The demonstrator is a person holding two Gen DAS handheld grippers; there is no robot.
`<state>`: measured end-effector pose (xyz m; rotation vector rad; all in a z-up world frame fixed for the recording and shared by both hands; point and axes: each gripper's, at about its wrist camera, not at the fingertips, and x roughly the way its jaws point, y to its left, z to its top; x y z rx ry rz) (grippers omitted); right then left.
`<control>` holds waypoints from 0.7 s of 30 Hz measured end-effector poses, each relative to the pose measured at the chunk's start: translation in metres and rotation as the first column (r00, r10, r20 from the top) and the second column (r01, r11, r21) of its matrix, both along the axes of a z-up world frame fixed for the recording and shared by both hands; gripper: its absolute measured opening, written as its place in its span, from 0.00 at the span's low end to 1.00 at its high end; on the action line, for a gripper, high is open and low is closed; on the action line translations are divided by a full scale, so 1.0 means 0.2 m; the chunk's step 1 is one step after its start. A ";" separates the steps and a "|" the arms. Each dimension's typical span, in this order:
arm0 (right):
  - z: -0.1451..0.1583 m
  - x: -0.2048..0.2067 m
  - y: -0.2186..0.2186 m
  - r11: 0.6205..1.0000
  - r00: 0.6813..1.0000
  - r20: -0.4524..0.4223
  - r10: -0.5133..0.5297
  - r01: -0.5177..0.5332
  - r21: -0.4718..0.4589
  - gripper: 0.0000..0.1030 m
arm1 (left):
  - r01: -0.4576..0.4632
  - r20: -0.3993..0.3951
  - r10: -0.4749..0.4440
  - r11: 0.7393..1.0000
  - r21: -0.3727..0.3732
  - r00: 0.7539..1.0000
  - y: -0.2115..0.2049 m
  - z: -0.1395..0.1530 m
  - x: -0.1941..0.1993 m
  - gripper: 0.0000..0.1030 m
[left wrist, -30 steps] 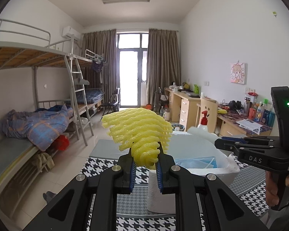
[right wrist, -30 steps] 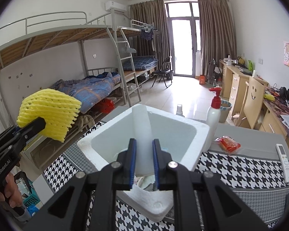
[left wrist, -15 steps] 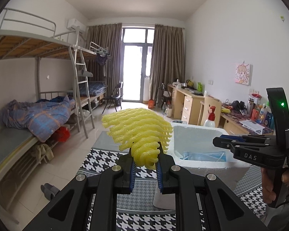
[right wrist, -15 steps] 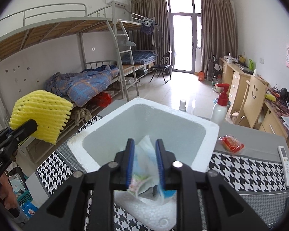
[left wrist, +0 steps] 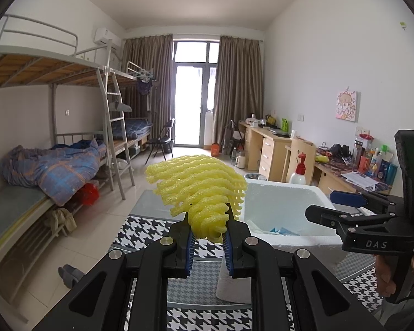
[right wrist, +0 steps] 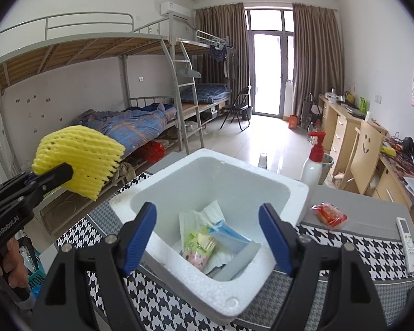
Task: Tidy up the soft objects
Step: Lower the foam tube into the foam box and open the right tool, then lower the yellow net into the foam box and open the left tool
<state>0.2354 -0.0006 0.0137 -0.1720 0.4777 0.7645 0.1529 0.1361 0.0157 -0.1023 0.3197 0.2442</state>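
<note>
My left gripper (left wrist: 207, 249) is shut on a yellow foam fruit net (left wrist: 198, 186) and holds it in the air left of a white foam box (left wrist: 284, 201). The net also shows in the right wrist view (right wrist: 78, 160), left of the box (right wrist: 179, 270). My right gripper (right wrist: 208, 237) is open and empty above the box's near side. Inside the box lie a packet with a green and pink print (right wrist: 200, 248), a blue packet (right wrist: 229, 238), white tissue (right wrist: 196, 216) and a pale foam strip (right wrist: 238, 263).
The box stands on a table with a houndstooth cloth (right wrist: 162, 303). On the table behind it are a white pump bottle with a red top (right wrist: 313, 165), a red snack packet (right wrist: 328, 215) and a white remote (right wrist: 407, 235). Bunk beds stand left, desks right.
My right gripper has opened and let go of the pale strip and packets it held; they now lie in the box. My left gripper still holds the yellow net, moved slightly.
</note>
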 end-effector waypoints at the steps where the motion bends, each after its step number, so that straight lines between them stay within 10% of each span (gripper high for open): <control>1: 0.00 0.00 -0.01 1.000 1.000 0.002 -0.002 0.002 0.004 0.79 | 0.003 0.000 -0.003 1.000 0.001 1.000 -0.01 0.00 0.00 0.18; 21: 0.00 -0.02 -0.17 0.999 0.999 0.035 -0.041 0.040 0.024 0.85 | 0.081 -0.006 -0.081 0.997 0.005 0.997 -0.08 0.03 0.10 0.18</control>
